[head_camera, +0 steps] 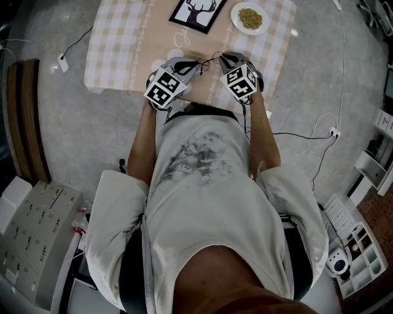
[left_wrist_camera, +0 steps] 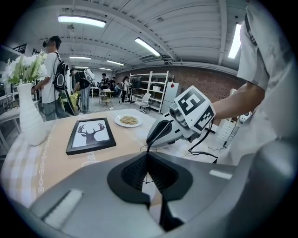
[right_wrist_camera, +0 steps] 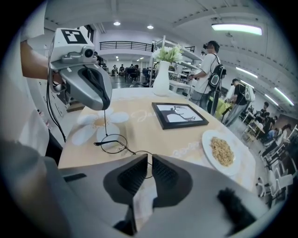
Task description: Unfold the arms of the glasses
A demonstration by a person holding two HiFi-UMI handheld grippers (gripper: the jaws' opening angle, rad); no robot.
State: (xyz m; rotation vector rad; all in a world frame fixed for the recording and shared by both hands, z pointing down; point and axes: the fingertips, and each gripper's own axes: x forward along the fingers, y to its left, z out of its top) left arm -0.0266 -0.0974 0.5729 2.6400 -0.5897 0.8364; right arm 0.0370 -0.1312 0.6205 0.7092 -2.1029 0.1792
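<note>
Thin black wire glasses point(right_wrist_camera: 113, 143) with round lenses hang just above the tan tablecloth point(right_wrist_camera: 139, 125), between my two grippers. In the right gripper view one lens shows free and the other sits at my right gripper point(right_wrist_camera: 150, 159), which is shut on its rim. From the free lens one thin arm rises straight up into my left gripper point(right_wrist_camera: 106, 104). The left gripper view shows my left gripper point(left_wrist_camera: 148, 157) shut on that wire arm point(left_wrist_camera: 148, 174), with the right gripper point(left_wrist_camera: 151, 140) facing it tip to tip. In the head view both grippers meet over the table's near edge, and the glasses point(head_camera: 209, 61) are barely visible.
A black-framed deer picture point(head_camera: 198, 12) lies further back on the table, with a white plate of grains point(head_camera: 250, 17) to its right. A white vase of flowers point(left_wrist_camera: 29, 116) stands at the far end. Several people stand in the room behind.
</note>
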